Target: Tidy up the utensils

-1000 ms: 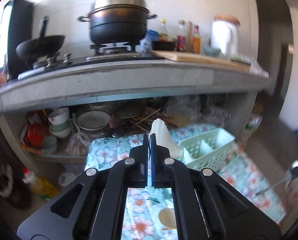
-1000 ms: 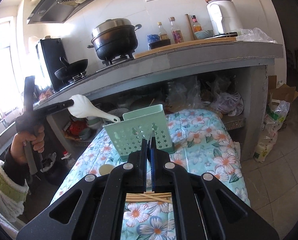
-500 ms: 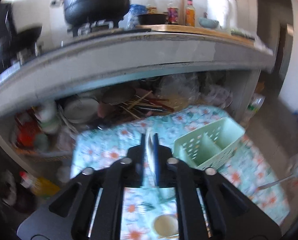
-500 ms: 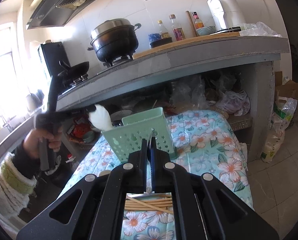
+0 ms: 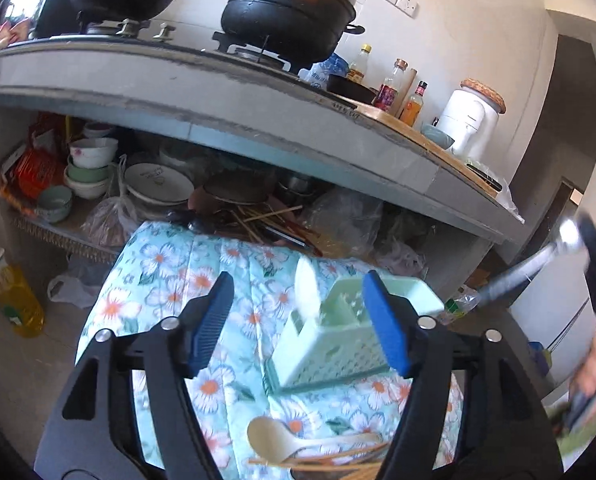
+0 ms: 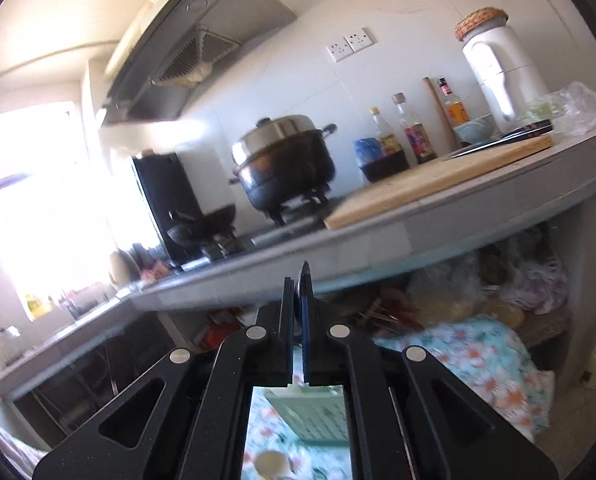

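Observation:
In the left wrist view my left gripper [image 5: 298, 316] is open and empty above the floral cloth. A white ceramic spoon [image 5: 306, 294] stands upright in the mint green perforated caddy [image 5: 337, 344] just ahead of it. A wooden spoon [image 5: 274, 442] and several chopsticks [image 5: 337, 462] lie on the cloth below. My right gripper [image 6: 299, 280] is raised and shut on a metal spoon, seen edge-on between its fingers; that spoon [image 5: 537, 258] also shows at the right of the left wrist view. The caddy [image 6: 309, 412] shows blurred below.
A concrete counter [image 5: 218, 92] overhangs the floral-clothed table [image 5: 158, 272]. It carries a black pot [image 5: 290, 12], a wok, bottles and a white jar. Bowls, plates and bags fill the shelf [image 5: 98, 184] beneath. An oil bottle [image 5: 14, 300] stands on the floor at left.
My left gripper opened and let go of the white spoon, which now stands in the caddy. My right gripper tilted upward with the metal spoon, away from the table.

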Action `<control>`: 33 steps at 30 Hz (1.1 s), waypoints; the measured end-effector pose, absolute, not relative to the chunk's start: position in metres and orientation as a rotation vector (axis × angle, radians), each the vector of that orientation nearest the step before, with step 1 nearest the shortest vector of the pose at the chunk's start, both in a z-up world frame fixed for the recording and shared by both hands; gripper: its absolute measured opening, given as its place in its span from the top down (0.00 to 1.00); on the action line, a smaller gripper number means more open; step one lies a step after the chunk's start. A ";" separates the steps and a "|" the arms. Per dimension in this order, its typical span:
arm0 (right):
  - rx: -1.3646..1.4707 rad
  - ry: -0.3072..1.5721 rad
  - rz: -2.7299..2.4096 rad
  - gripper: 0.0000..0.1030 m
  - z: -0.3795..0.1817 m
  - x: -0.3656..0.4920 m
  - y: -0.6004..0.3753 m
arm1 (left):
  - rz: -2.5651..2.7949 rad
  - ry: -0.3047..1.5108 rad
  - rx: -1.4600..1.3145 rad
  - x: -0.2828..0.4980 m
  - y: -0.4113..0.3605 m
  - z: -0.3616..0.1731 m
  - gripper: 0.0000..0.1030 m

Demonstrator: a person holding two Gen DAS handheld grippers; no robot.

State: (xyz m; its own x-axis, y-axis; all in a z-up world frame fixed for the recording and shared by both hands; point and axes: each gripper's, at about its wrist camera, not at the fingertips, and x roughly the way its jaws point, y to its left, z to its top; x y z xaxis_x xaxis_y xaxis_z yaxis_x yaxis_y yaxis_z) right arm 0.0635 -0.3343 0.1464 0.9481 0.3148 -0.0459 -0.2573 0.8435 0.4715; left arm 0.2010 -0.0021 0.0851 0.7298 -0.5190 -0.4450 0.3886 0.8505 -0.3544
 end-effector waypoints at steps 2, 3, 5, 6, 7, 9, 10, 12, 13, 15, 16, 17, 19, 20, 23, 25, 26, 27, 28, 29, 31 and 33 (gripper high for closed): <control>0.499 0.138 0.313 0.97 0.146 0.082 -0.334 | -0.503 0.573 -0.240 0.194 0.002 0.078 0.33; 0.502 0.154 0.313 0.97 0.143 0.093 -0.332 | -0.503 0.578 -0.239 0.192 0.004 0.075 0.32; 0.503 0.194 0.306 0.97 0.132 0.109 -0.328 | -0.505 0.587 -0.235 0.186 0.006 0.067 0.30; 0.505 0.216 0.303 0.97 0.125 0.115 -0.325 | -0.503 0.591 -0.233 0.184 0.007 0.064 0.29; 0.506 0.250 0.294 0.97 0.115 0.125 -0.323 | -0.502 0.595 -0.231 0.182 0.008 0.061 0.29; 0.526 0.300 0.293 0.97 0.097 0.139 -0.322 | -0.506 0.605 -0.228 0.178 0.008 0.053 0.27; 0.546 0.329 0.294 0.97 0.086 0.146 -0.322 | -0.510 0.610 -0.227 0.176 0.007 0.049 0.27; 0.572 0.378 0.289 0.97 0.067 0.157 -0.324 | -0.509 0.623 -0.227 0.174 0.007 0.042 0.27; 0.584 0.405 0.287 0.97 0.058 0.163 -0.324 | -0.508 0.630 -0.233 0.173 0.008 0.038 0.27; 0.585 0.447 0.259 0.96 0.045 0.168 -0.325 | -0.510 0.648 -0.246 0.171 0.008 0.032 0.26; 0.574 0.458 0.247 0.96 0.041 0.170 -0.324 | -0.509 0.656 -0.252 0.171 0.009 0.029 0.26; 0.564 0.459 0.233 0.96 0.040 0.169 -0.324 | -0.507 0.662 -0.258 0.171 0.010 0.027 0.25; 0.523 0.444 0.184 0.96 0.043 0.164 -0.322 | -0.496 0.669 -0.265 0.169 0.012 0.023 0.25; 0.510 0.437 0.174 0.96 0.044 0.161 -0.322 | -0.491 0.671 -0.266 0.169 0.013 0.022 0.24; 0.481 0.418 0.146 0.96 0.051 0.154 -0.320 | -0.473 0.671 -0.262 0.166 0.015 0.019 0.22; 0.471 0.409 0.135 0.95 0.055 0.148 -0.321 | -0.463 0.665 -0.260 0.162 0.017 0.019 0.22; 0.469 0.406 0.130 0.95 0.056 0.144 -0.321 | -0.461 0.663 -0.260 0.161 0.017 0.020 0.21; 0.465 0.403 0.122 0.95 0.058 0.139 -0.321 | -0.459 0.657 -0.258 0.158 0.018 0.020 0.21; 0.458 0.399 0.112 0.95 0.059 0.133 -0.321 | -0.456 0.654 -0.256 0.157 0.019 0.021 0.20; 0.453 0.395 0.106 0.95 0.060 0.127 -0.321 | -0.454 0.651 -0.253 0.154 0.020 0.021 0.20; 0.443 0.395 0.096 0.95 0.061 0.115 -0.320 | -0.449 0.646 -0.247 0.152 0.022 0.022 0.20; 0.427 0.398 0.083 0.87 0.059 0.102 -0.317 | -0.438 0.641 -0.238 0.150 0.025 0.022 0.19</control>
State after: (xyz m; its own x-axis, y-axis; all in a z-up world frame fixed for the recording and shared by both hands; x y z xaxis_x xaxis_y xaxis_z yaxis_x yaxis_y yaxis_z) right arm 0.1016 -0.3172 0.0587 0.9197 0.1609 -0.3581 0.0042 0.9081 0.4187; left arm 0.1497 0.0248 0.0218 0.7148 -0.4632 -0.5239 0.3189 0.8827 -0.3453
